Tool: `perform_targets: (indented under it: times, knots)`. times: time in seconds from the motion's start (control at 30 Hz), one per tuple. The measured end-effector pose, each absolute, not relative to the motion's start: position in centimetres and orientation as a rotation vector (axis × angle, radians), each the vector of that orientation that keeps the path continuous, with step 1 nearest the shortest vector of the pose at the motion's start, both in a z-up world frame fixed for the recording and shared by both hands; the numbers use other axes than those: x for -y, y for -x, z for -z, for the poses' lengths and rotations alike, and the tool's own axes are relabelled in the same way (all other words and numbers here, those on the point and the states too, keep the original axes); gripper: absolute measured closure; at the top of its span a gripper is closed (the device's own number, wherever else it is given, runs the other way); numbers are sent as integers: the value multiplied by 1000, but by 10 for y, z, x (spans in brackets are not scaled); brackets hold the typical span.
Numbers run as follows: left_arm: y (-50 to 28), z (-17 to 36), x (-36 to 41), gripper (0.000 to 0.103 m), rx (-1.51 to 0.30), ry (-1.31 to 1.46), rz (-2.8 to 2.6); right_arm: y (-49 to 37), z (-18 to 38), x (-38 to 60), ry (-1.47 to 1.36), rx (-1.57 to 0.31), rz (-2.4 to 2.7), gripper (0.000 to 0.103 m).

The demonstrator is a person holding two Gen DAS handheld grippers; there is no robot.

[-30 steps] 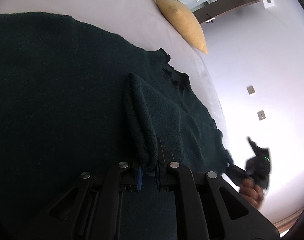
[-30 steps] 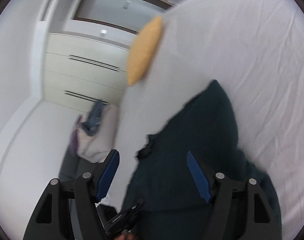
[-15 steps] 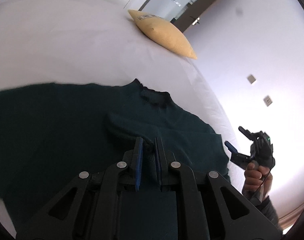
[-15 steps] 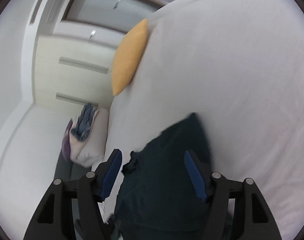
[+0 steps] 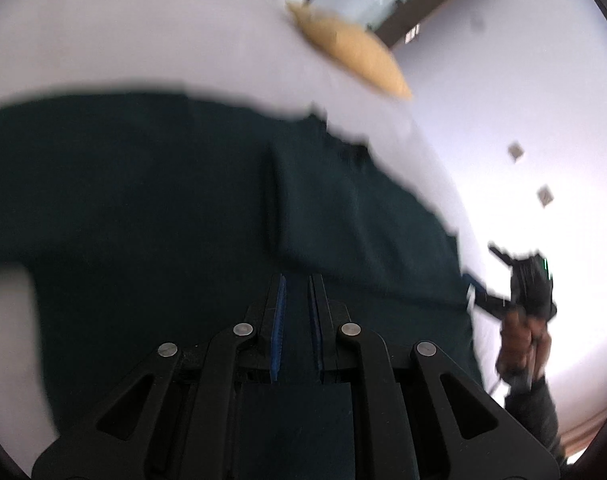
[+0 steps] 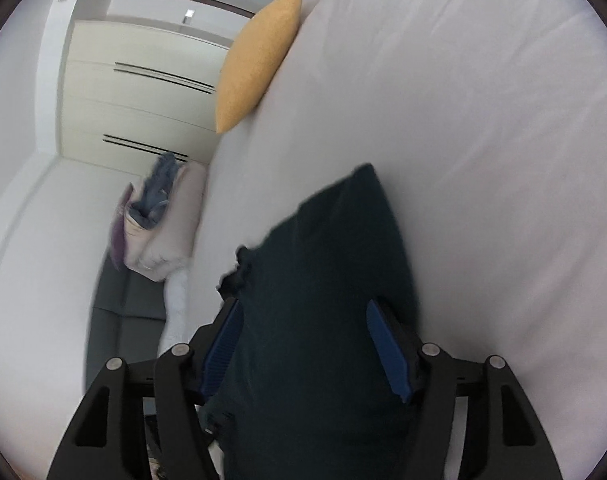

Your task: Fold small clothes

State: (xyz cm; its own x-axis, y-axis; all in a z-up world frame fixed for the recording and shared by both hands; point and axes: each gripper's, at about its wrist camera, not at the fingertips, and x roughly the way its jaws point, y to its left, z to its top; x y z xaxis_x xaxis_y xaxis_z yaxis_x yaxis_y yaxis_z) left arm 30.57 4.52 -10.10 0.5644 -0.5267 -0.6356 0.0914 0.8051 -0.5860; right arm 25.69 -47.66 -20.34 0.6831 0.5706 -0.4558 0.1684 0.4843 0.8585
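Observation:
A dark green knit sweater (image 5: 143, 200) lies spread on the white bed (image 5: 143, 40). One sleeve (image 5: 303, 208) is folded over its body and runs down into my left gripper (image 5: 296, 280), whose blue pads stand almost together, shut on that sleeve. In the left wrist view a hand (image 5: 519, 340) holds my right gripper (image 5: 485, 268) at the sweater's right edge. In the right wrist view my right gripper (image 6: 303, 308) stands open just over the sweater (image 6: 335, 248), its pads apart on either side of the cloth. The frilled neckline (image 6: 235, 276) lies beside the left pad.
A yellow pillow (image 6: 259, 60) leans at the far end of the bed (image 6: 483, 120). Beyond the bed's edge stand cream wardrobe doors (image 6: 115, 92) and a pale cushion with blue and purple clothes (image 6: 155, 196) on it. White wall with sockets (image 5: 543, 196) on the right.
My left gripper has risen and drawn back with the sleeve, so more of the bed shows above the sweater. The right gripper has shifted a little over the sweater and stays open.

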Motion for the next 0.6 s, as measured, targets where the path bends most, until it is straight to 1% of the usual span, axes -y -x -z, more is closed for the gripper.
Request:
perform_targets:
  times: [0.07, 0.1, 0.17, 0.23, 0.3, 0.5, 0.53, 0.6]
  knots:
    - [-316, 83, -51, 92, -829, 546, 378, -249, 191, 472, -1082, -779, -338, 31]
    - [-325, 80, -49, 92, -828, 542, 389, -248, 185, 466, -1089, -759, -370, 27]
    - [-349, 86, -43, 92, -874, 535, 405, -254, 178, 449, -1088, -744, -419, 26]
    - [-374, 108, -42, 92, -997, 564, 373, -264, 181, 432, -1084, -764, -441, 26]
    - [-381, 124, -46, 92, -1063, 633, 369, -268, 188, 419, -1092, -789, -443, 25]
    - [-378, 135, -54, 90, -1094, 704, 366, -261, 217, 394, -1128, -839, -456, 26]
    - [-379, 132, -55, 84, -1092, 725, 379, -260, 217, 394, -1131, -834, -453, 27]
    - [-375, 129, -59, 66, -1073, 779, 407, -257, 216, 395, -1153, -816, -455, 27]
